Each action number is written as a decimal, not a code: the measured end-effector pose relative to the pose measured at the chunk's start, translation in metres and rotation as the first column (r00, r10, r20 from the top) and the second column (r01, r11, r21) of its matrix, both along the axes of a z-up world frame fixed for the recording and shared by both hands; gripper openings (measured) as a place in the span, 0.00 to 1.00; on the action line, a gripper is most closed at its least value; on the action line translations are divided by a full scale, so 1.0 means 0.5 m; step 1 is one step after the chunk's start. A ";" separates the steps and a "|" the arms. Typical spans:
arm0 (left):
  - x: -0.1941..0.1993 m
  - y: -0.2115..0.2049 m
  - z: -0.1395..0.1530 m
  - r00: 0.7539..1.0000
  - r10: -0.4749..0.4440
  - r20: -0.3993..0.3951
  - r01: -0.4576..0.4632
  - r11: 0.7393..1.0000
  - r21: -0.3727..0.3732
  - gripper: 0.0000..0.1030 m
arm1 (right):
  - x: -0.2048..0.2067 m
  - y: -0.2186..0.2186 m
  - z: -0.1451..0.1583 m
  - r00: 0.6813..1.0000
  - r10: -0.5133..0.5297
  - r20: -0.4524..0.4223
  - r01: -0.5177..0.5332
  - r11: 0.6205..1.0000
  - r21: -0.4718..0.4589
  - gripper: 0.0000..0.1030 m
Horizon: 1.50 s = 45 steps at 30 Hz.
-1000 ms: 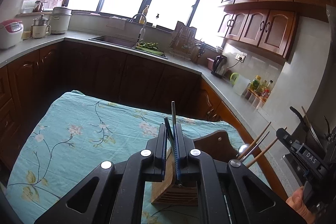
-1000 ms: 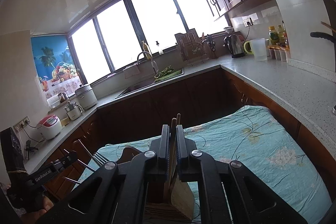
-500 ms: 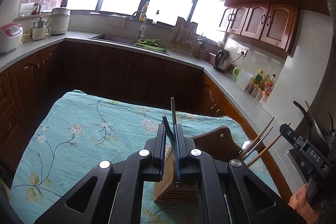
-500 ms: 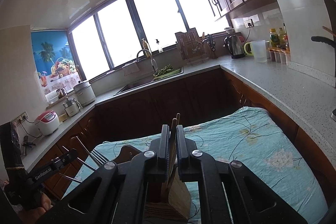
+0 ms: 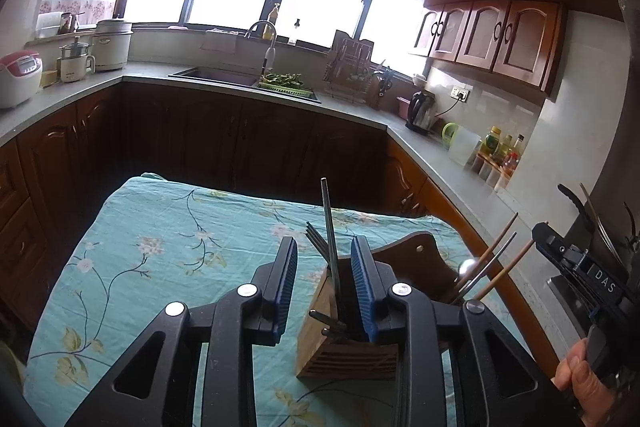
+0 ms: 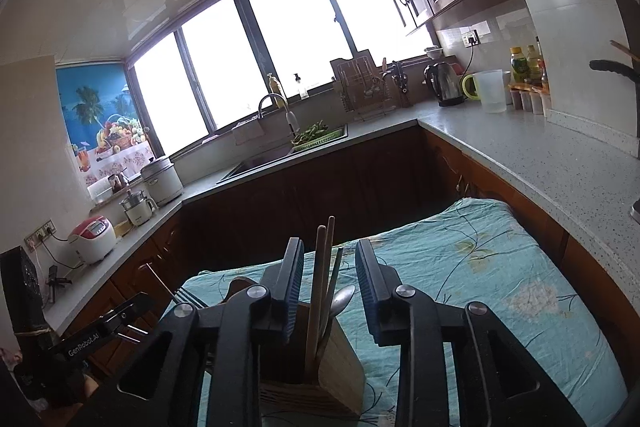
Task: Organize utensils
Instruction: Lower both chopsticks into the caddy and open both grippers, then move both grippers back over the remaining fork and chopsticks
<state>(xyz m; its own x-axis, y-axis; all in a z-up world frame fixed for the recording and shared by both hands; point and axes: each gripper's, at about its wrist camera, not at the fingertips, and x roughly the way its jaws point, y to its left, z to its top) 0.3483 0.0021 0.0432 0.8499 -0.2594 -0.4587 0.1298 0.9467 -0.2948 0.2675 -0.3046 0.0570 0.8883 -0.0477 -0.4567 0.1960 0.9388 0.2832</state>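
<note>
On floral-cloth counter, wooden utensil holder stands w/ fork & chopsticks inside. Left gripper & right gripper jaws just opened, spread, pinching nothing.

The cloth over the desk is turquoise with pale blossoms and dark, thin branches. The utensil holder is light bamboo brown with a darker wooden back. Each claw is black with blue ribbed pads. The kitchen cupboards are reddish brown, the counter speckled grey. A blind shows palms and fruit on blue.
</note>
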 end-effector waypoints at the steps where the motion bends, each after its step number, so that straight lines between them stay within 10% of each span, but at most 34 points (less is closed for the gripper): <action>1: -0.006 0.001 0.001 1.000 0.000 0.003 0.000 1.000 0.000 0.36 | -0.002 0.000 0.002 1.000 0.001 0.002 -0.001 1.000 0.002 0.31; 15: -0.100 0.022 0.005 1.000 0.022 0.017 -0.023 1.000 0.021 0.73 | -0.072 0.014 0.027 0.998 0.034 0.047 -0.034 0.999 0.020 0.70; 45: -0.335 0.078 -0.018 0.993 0.024 -0.118 -0.015 0.997 0.080 0.80 | -0.295 0.096 -0.036 0.993 0.111 -0.047 -0.109 0.993 0.049 0.89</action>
